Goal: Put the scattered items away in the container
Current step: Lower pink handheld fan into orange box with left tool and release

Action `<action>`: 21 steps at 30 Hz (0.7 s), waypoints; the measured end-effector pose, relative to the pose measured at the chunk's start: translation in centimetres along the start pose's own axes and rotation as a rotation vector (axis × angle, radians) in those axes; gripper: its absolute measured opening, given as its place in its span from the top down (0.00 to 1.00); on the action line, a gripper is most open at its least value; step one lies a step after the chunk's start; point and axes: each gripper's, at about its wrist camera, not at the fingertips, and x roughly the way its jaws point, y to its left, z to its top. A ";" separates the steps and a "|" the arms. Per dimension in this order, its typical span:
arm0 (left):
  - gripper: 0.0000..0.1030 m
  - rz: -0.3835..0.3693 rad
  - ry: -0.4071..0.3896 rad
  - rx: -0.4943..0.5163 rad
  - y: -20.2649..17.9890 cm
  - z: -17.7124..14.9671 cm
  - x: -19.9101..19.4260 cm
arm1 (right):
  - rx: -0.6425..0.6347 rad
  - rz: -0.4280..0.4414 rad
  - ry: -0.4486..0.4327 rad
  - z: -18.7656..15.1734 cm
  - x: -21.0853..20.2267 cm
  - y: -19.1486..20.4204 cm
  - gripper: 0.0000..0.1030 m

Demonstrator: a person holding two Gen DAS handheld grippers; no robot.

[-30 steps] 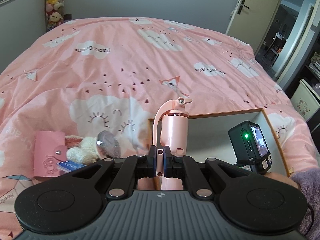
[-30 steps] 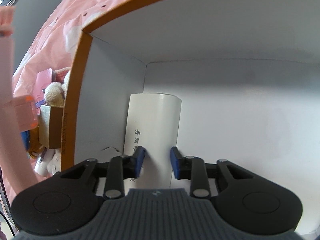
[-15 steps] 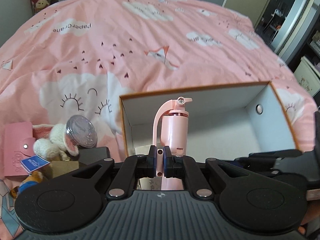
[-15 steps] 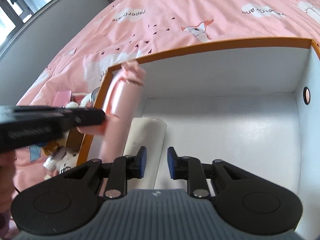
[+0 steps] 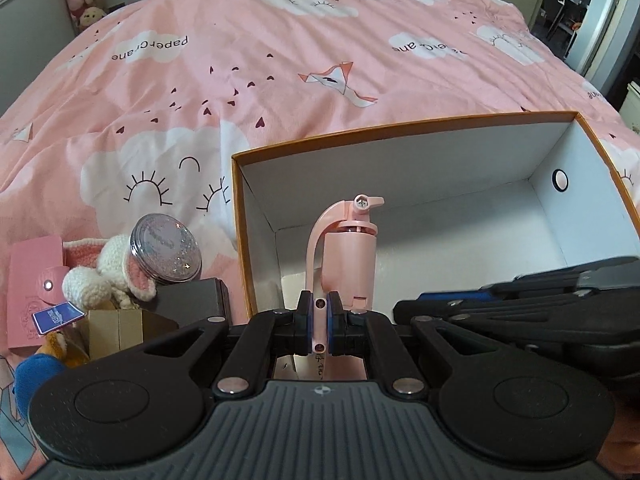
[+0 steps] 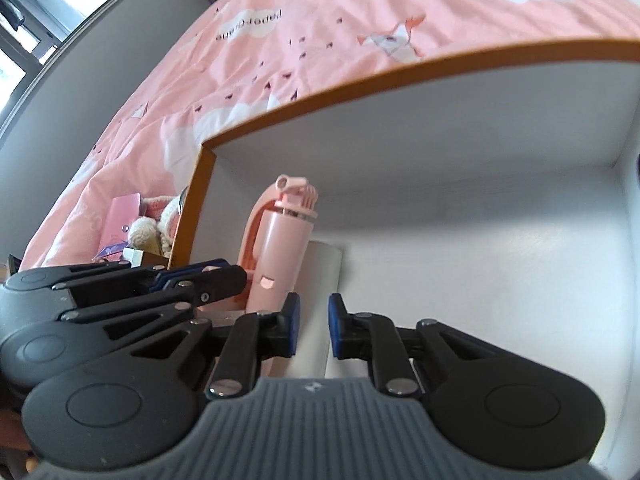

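Now, task thing: my left gripper (image 5: 320, 320) grasps a pink selfie stick (image 5: 348, 256) by its thin folded arm, pads clenched on that strip.
Where it is: the stick hangs inside the shoebox (image 5: 400, 128), at the box's left end, over a white tube (image 6: 324, 280) that already lies on the box floor.
Long axis: the stick runs straight out along my left gripper's fingers, head with the screw farthest from me and pointing toward the far wall; the white tube lies the same way beneath it.
Right gripper: my right gripper (image 6: 314, 326) is released, nothing between its pads; the jaws have just been closing toward each other, with a narrow gap left. It hovers above the near end of the white tube, just right of the stick.
Nearer hand: the left one, since it holds the stick; the right is only beside it.
Turning relation: I judge the stick is close above the tube and box floor, so letting go should lay it alongside or on the tube, close to the left wall.
Risk: the right gripper sits just beside the left, so they could bump as I pull away.
Left outside: a pink card wallet (image 5: 34, 280), a plush toy (image 5: 104, 276), a glitter jar (image 5: 168, 252) and small boxes (image 5: 116, 332) on the bed (image 5: 280, 60), left of the shoebox.
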 end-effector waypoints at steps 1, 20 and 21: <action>0.92 -0.013 0.002 -0.009 0.2 0.1 0.0 | 0.009 0.005 0.008 0.1 0.2 -0.1 0.87; 0.84 -0.084 -0.088 0.010 3.1 -0.9 -5.4 | 0.043 0.009 -0.017 -0.3 -1.1 0.7 0.87; 0.84 -0.081 -0.092 0.005 3.4 -0.9 -5.6 | 0.038 0.016 -0.024 -0.3 -1.4 1.0 0.87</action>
